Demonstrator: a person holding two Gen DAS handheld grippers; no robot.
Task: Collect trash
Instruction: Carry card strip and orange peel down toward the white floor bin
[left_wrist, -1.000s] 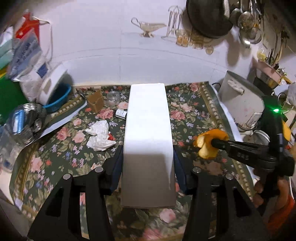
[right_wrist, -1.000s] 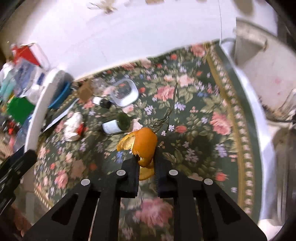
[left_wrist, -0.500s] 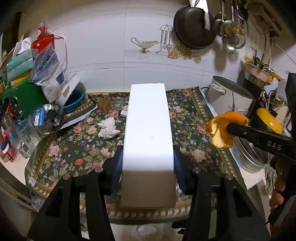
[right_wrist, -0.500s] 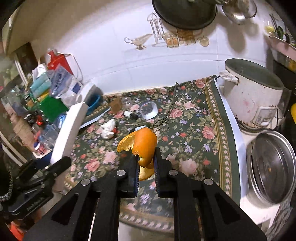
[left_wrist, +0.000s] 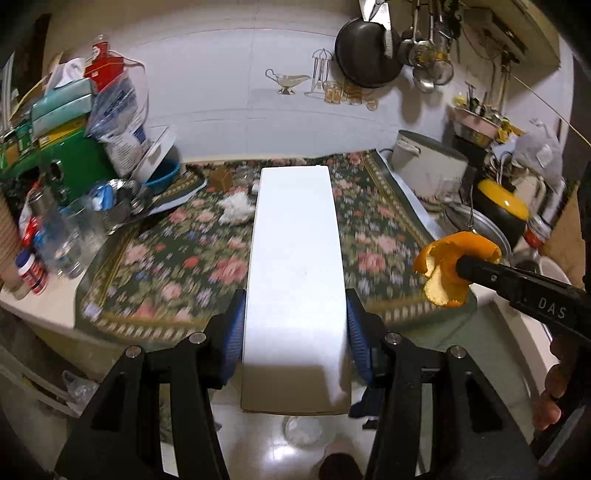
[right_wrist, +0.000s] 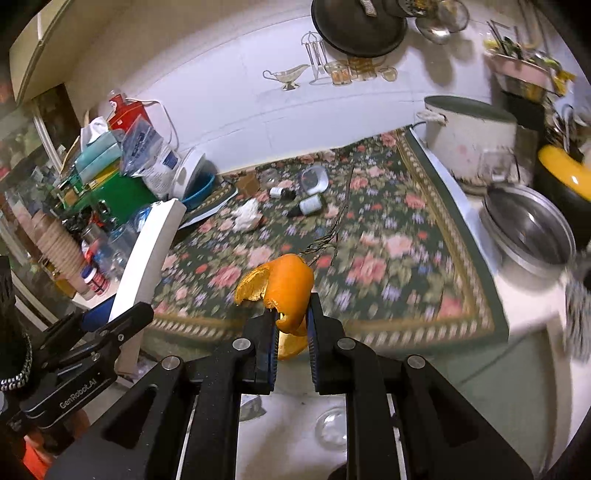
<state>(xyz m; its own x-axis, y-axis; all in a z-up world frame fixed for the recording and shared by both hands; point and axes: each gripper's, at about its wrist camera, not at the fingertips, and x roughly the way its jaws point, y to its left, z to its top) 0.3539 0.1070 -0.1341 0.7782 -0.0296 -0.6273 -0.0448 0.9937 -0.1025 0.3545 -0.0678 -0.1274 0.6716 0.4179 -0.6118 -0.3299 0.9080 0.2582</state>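
Observation:
My left gripper (left_wrist: 294, 332) is shut on a long white box (left_wrist: 295, 266), held level in the air in front of the counter; the box also shows in the right wrist view (right_wrist: 147, 254). My right gripper (right_wrist: 291, 314) is shut on an orange peel (right_wrist: 284, 284), held off the counter's front edge; the peel shows at the right of the left wrist view (left_wrist: 448, 266). On the floral mat (right_wrist: 388, 236) lie a crumpled white tissue (right_wrist: 246, 218), two small bottles (right_wrist: 309, 205), a clear lid (right_wrist: 314, 179) and a thin twig (right_wrist: 334, 229).
A white pot (right_wrist: 469, 136), a steel lid (right_wrist: 528, 229) and a yellow cooker (right_wrist: 565, 177) stand at the right. Boxes, bags, jars and a blue bowl (right_wrist: 197, 188) crowd the left. A pan (left_wrist: 367, 55) and utensils hang on the wall. Light floor (right_wrist: 295, 424) lies below.
Both grippers have pulled back and up from the counter with the box and the peel still held. The counter's front edge and the floor have come into view.

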